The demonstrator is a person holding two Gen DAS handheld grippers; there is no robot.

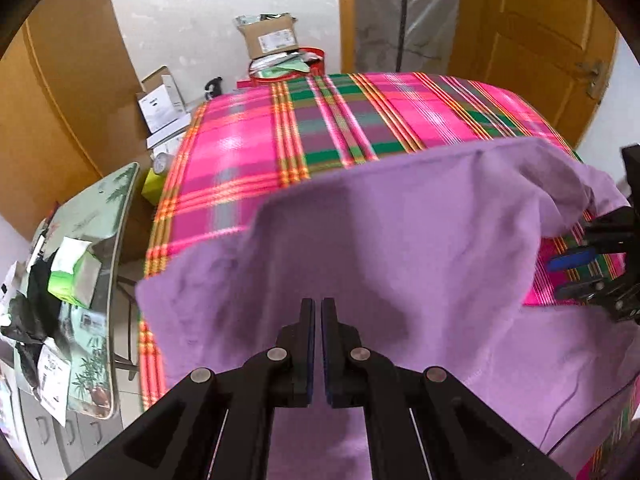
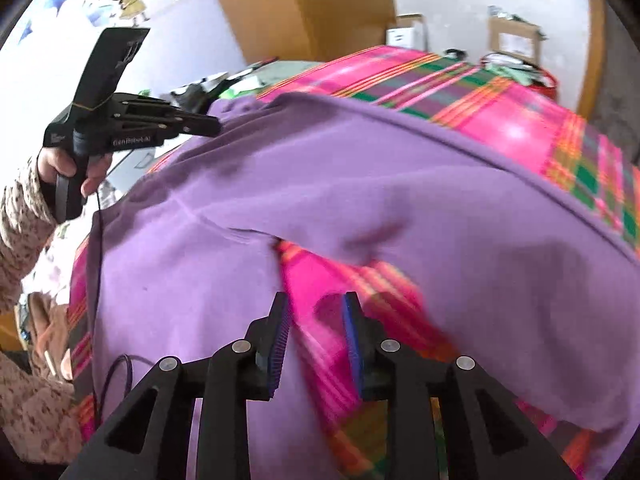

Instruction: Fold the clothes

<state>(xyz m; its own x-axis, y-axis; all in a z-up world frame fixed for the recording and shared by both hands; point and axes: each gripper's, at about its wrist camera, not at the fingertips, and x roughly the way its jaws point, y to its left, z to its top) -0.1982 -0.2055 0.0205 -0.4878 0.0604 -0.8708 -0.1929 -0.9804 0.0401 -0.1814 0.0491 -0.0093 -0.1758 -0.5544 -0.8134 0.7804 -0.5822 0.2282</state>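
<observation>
A pink, green and orange plaid cloth (image 1: 360,120) covers the counter and fills the middle of the left wrist view, running from the upper centre down to the lower left edge. Over it lies the purple garment (image 1: 400,248), spread across the lower half of that frame; in the right wrist view it spans nearly the whole width, with a raised fold crossing from upper left to right and a gap near the centre where the plaid shows through.

At the left edge of the left wrist view stands a side table with a glass top (image 1: 104,216) cluttered with packets and papers. A cardboard box (image 1: 270,36) sits at upper centre beyond the far edge of the plaid cloth.

The left hand-held gripper (image 1: 315,308) sits at lower centre of its own view, its fingers drawn almost together; from that view alone I cannot tell whether cloth is between them. In the right wrist view it appears at upper left, held by a hand (image 2: 76,168) in a patterned sleeve, its tips meeting the edge of the purple garment and pinching it.

The right hand-held gripper (image 2: 316,308) is at lower centre of its view, fingers spread wide with blue pads (image 2: 354,344) showing, above the plaid gap, holding nothing.
</observation>
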